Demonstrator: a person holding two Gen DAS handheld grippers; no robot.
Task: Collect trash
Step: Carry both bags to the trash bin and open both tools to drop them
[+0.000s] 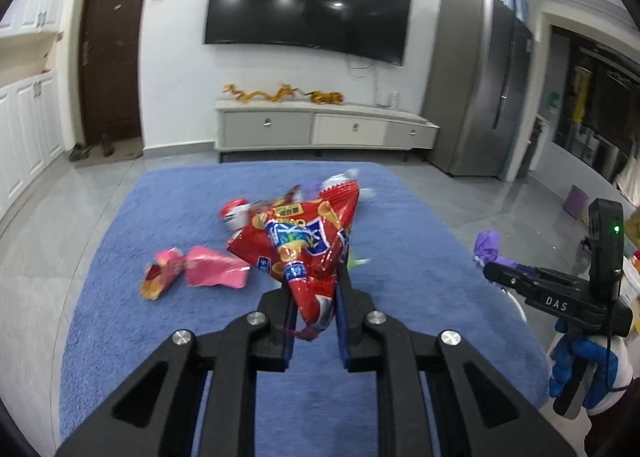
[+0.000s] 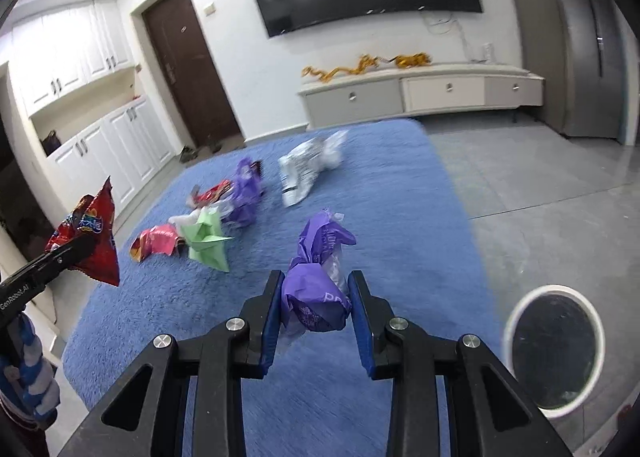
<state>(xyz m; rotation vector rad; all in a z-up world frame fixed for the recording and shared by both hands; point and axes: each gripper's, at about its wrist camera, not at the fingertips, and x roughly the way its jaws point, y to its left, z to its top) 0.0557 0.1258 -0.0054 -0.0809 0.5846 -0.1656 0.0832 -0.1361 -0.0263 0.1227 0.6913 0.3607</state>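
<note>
Left gripper [image 1: 316,309] is clamped on a crinkly red snack bag [image 1: 304,245] pinched between its fingers, right gripper [image 2: 316,305] squeezes a purple wrapper [image 2: 316,297]; both look featherlight, slippery, best grabbed at scrunched ends.

The near part of the blue rug [image 2: 168,321] is lying bare, giving open room below both claws. Further out, litter is crowding its middle: a pink wrapper [image 2: 156,243] and a green paper star [image 2: 206,243] are sitting close together, a purple wrapper [image 2: 245,193] just behind them, and a silver packet [image 2: 308,167] apart to the right. The rug's right edge and the grey floor [image 2: 540,185] beyond are staying open up to the white-rimmed bin [image 2: 516,315], which is standing on the floor at lower right. Along the far wall a low TV cabinet [image 2: 420,91] is closing off that side.
</note>
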